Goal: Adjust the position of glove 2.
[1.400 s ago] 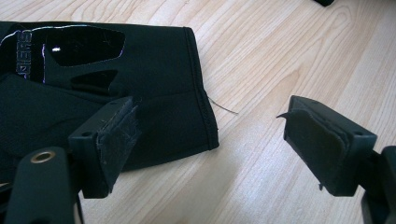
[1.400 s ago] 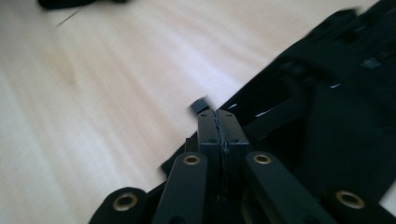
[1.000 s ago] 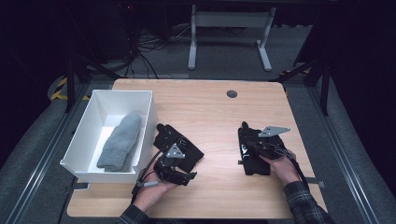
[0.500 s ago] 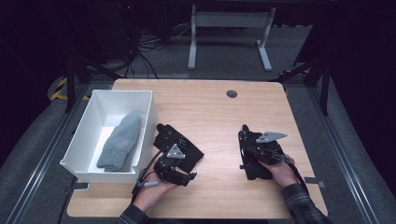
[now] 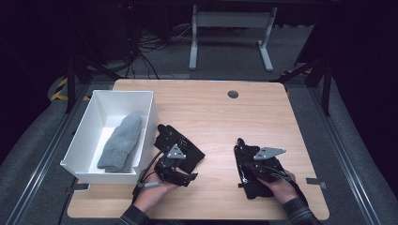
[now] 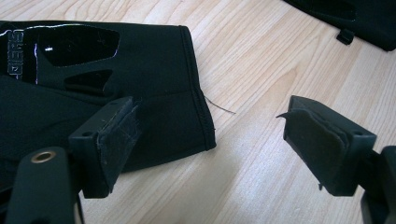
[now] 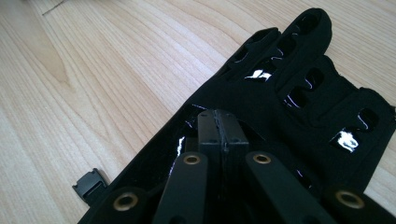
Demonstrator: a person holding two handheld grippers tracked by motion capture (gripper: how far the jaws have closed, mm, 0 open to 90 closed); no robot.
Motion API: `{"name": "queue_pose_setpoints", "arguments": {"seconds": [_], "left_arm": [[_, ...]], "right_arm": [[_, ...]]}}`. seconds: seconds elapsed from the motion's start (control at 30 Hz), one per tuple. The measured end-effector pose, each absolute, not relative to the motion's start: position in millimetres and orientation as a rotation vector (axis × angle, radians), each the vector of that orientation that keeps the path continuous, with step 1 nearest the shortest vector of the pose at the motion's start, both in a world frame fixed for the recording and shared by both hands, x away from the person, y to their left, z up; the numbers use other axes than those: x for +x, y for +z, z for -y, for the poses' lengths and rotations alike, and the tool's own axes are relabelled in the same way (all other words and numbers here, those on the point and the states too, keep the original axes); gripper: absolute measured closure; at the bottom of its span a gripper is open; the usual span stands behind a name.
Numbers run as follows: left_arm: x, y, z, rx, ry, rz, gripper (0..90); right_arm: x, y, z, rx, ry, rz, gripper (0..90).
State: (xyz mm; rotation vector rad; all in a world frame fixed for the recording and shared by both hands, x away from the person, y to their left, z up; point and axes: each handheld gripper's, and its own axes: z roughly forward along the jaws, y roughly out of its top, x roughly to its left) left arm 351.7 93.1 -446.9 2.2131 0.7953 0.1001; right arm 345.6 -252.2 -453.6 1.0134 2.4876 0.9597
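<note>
Grey mitten in white bin; left tongs wide, right tongs perhaps pinching black glove.

High view overhead, claw views close, sharing table

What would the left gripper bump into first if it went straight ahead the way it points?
Probably the cuff of the flat black fabric glove lying on the wooden table. The left gripper has open jaws, one already over the cuff; the other faces bare wood. Depth is hard to judge.
</note>
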Motion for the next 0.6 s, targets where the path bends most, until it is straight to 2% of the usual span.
{"name": "queue_pose_setpoints", "arguments": {"seconds": [0.07,0.1,0.13,0.2,0.23,0.33,0.47,0.5,0.57,0.6], "left_arm": [[352,-446,-94,2.203,0.101,-0.797,20.6],[352,-445,-94,2.199,0.107,-0.802,21.3],[353,-444,-94,2.195,0.111,-0.809,22.1],[354,-442,-95,2.189,0.117,-0.810,28.4],[357,-439,-94,2.175,0.143,-0.823,32.1],[363,-435,-93,2.174,0.170,-0.864,52.1],[373,-432,-89,2.145,0.186,-0.909,77.7],[376,-433,-88,2.150,0.195,-0.918,77.7],[383,-435,-84,2.163,0.211,-0.952,89.6],[386,-435,-83,2.162,0.227,-0.964,89.6]], "right_arm": [[346,-452,254,1.016,0.983,-2.483,86.5],[346,-450,256,1.014,1.014,-2.471,78.3],[346,-448,257,1.013,1.026,-2.462,75.2],[347,-446,259,1.021,1.039,-2.452,72.1],[347,-443,266,1.042,1.065,-2.416,59.4],[349,-442,279,1.085,1.045,-2.369,47.2],[350,-445,300,1.121,1.014,-2.318,38.1],[350,-445,300,1.121,1.014,-2.318,38.1],[349,-448,315,1.153,0.995,-2.285,35.4],[349,-448,315,1.153,0.995,-2.285,35.4]]}}
